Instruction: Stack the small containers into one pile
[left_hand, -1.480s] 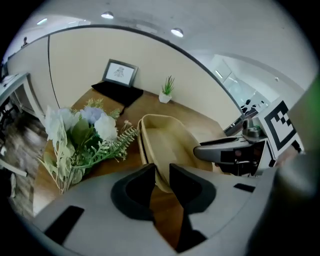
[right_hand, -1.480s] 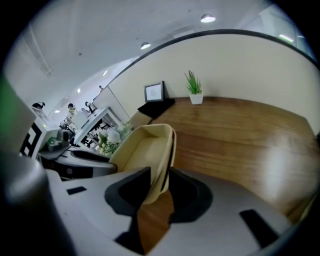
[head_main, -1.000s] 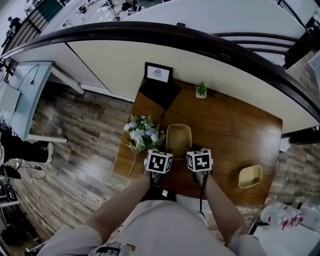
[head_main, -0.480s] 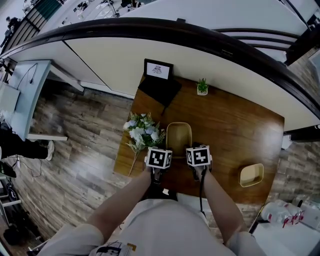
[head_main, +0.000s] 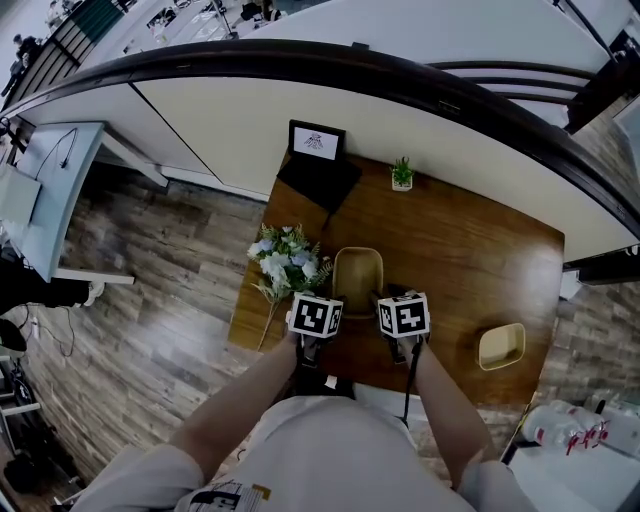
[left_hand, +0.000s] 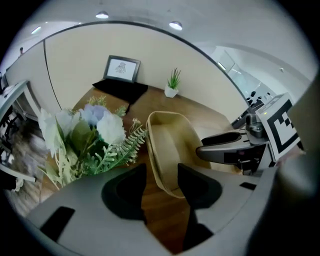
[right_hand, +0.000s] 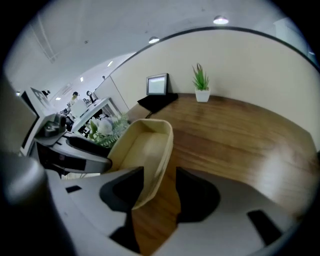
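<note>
Between the parted jaws of my left gripper (left_hand: 161, 187) lies a near corner of the pale beige plastic container (left_hand: 172, 145). My right gripper (right_hand: 159, 192) straddles the other. Both pairs have just been opening and grip nothing. I should back straight off without snagging the rim; a second beige container (head_main: 500, 347) waits well right.

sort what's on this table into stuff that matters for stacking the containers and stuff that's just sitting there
For the job:
- near tan container
- second tan container, off to the right

Just lying about:
- flower bunch
- potted plant
- framed picture
- black cloth
</note>
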